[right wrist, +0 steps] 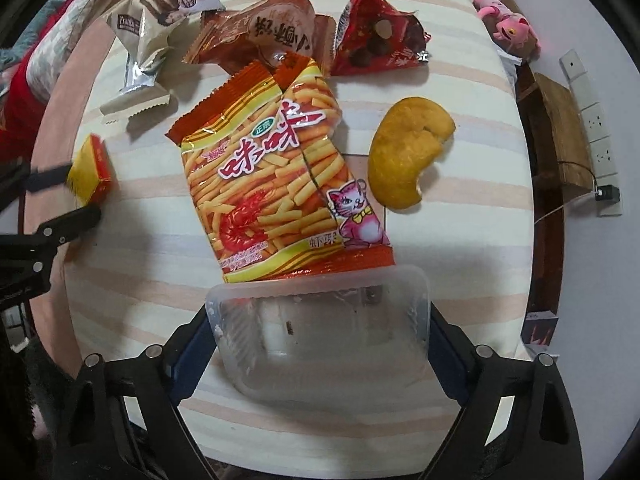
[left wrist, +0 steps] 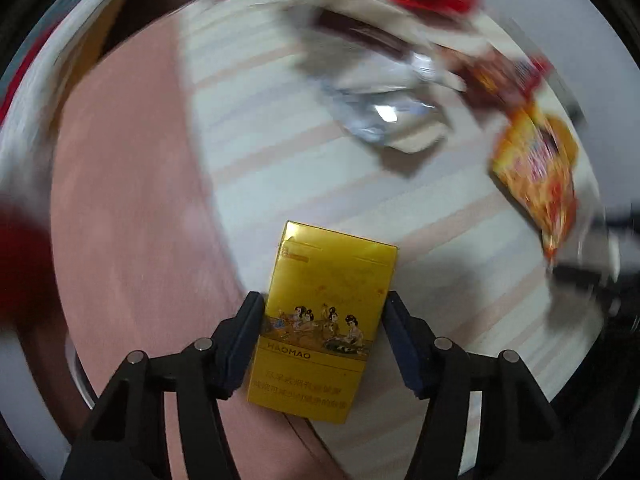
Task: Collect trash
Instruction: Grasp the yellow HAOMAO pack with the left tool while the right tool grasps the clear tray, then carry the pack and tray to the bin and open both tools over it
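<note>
Between the dark fingers of the left gripper (left wrist: 322, 312) sits a yellow cardboard cigarette pack (left wrist: 320, 320), clamped by its long edges above the striped cloth-covered table (left wrist: 280, 184); blur suggests fast motion, so I judge the slick pack could slip or twist free. Further right, the right gripper (right wrist: 320, 344) squeezes a clear, soiled plastic tray (right wrist: 320, 332), its far rim touching an orange shrimp-stick snack bag (right wrist: 276, 168). Lifting carelessly might drag that bag, or buckle the thin tray. A bitten yellow pastry (right wrist: 404, 156) lies beside the bag, uncollected.
</note>
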Motion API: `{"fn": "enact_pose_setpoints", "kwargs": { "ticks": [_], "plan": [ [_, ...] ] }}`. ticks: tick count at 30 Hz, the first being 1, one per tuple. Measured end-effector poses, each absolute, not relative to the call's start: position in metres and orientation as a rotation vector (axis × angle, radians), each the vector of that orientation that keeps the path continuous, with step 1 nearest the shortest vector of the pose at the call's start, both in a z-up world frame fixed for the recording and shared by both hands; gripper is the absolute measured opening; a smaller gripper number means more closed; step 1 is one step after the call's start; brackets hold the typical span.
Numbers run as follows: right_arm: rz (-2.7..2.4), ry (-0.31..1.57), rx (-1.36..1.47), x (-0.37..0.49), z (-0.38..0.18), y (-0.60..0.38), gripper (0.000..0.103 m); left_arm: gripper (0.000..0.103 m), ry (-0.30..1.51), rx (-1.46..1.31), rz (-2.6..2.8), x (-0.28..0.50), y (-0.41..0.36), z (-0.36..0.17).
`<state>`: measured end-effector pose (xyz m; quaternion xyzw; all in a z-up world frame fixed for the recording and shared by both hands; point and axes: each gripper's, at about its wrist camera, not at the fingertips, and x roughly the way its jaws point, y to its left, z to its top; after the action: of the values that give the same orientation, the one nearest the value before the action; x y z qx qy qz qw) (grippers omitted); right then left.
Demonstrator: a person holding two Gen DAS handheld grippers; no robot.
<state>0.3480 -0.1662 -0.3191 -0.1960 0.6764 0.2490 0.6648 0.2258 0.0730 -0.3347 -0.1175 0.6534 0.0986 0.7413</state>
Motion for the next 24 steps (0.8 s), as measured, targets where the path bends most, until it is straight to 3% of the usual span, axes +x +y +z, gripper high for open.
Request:
{"fn": "enact_pose_setpoints", "kwargs": {
  "ticks": [5, 7, 11, 12, 14, 17, 24],
  "plan": [
    [0.583, 1.542, -0.429, 0.339, -0.318, -0.166, 0.094, 0.062, 1.334, -0.395, 0.274, 0.193, 0.076, -0.333],
    [0.575, 1.537, -0.462, 0.336, -0.32, -0.161, 0.095, 0.069, 1.325, -0.361, 0.244, 0.188, 0.068, -0.335],
    [0.546, 1.537, -0.492, 0.334, -0.323, -0.155, 0.099, 0.069, 1.342, -0.196, 0.257, 0.181, 0.041, -0.338],
    [0.54, 1.532, -0.512, 0.332, -0.324, -0.153, 0.099, 0.068, 1.331, -0.195, 0.268, 0.178, 0.039, -0.338],
    [0.534, 1.517, -0.538, 0.328, -0.324, -0.151, 0.098, 0.053, 1.317, -0.214, 0.287, 0.173, 0.034, -0.334],
    [0.529, 1.485, -0.559, 0.322, -0.32, -0.152, 0.092, 0.053, 1.281, -0.211, 0.337, 0.162, 0.032, -0.324],
    [0.562, 1.439, -0.519, 0.302, -0.297, -0.15, 0.092, 0.053, 1.136, -0.242, 0.43, 0.138, 0.033, -0.276]
  ]
}}
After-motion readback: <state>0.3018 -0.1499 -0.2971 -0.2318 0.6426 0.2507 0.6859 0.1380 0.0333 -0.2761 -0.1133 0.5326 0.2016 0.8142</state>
